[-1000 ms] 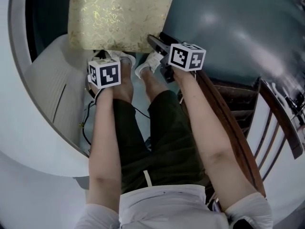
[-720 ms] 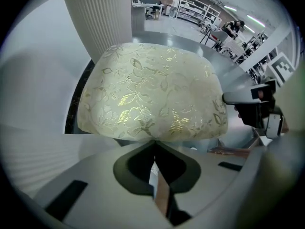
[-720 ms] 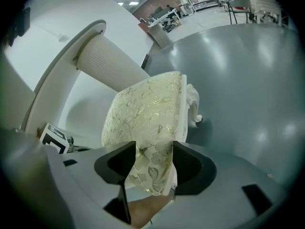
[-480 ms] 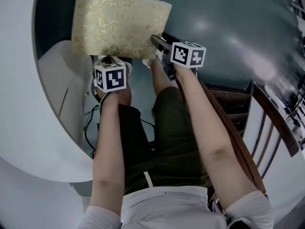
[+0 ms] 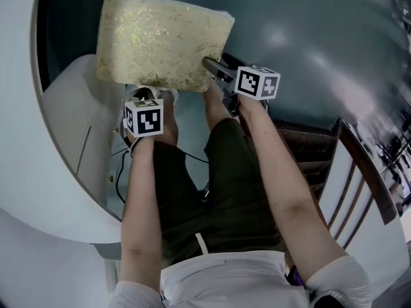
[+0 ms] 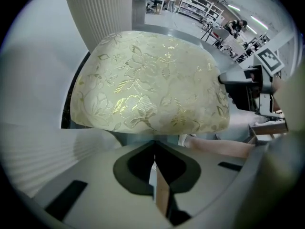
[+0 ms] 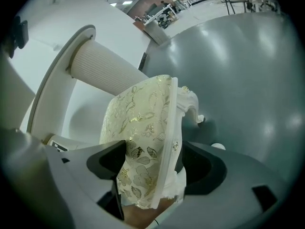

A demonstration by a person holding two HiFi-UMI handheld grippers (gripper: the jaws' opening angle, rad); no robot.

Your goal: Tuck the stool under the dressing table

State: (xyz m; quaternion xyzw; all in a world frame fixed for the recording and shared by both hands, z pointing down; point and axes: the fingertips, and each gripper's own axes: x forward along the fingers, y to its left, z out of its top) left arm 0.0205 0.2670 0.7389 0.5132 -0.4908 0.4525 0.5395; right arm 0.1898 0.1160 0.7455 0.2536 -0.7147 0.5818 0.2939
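Glossy grey-blue floor (image 5: 321, 37) fills the upper right of the head view, seen from steeply above. A large white dressing table with a curved top (image 5: 19, 140) sweeps down the left edge, and its ribbed white pedestal (image 6: 100, 8) stands at the top of the left gripper view. The stool, a rectangular seat in cream and gold floral brocade (image 5: 160, 40), sits at upper centre, its left end beside the table's rim. A dark brown wooden chair (image 5: 359, 172) is cut off at lower right.

The right gripper (image 7: 151, 166) straddles the seat's right edge. Its jaws have just been opening and now stand wide, with the cushion edge between them, apparently not pressed. The left gripper (image 6: 154, 151) points down just below the seat's near edge, jaws together and empty.

The tuck looks partly done: most of the seat appears to lie out on open floor, so more pushing toward the table seems needed.

Only one carved white stool leg (image 7: 190, 104) shows. How far the seat reaches under the table cannot be told.
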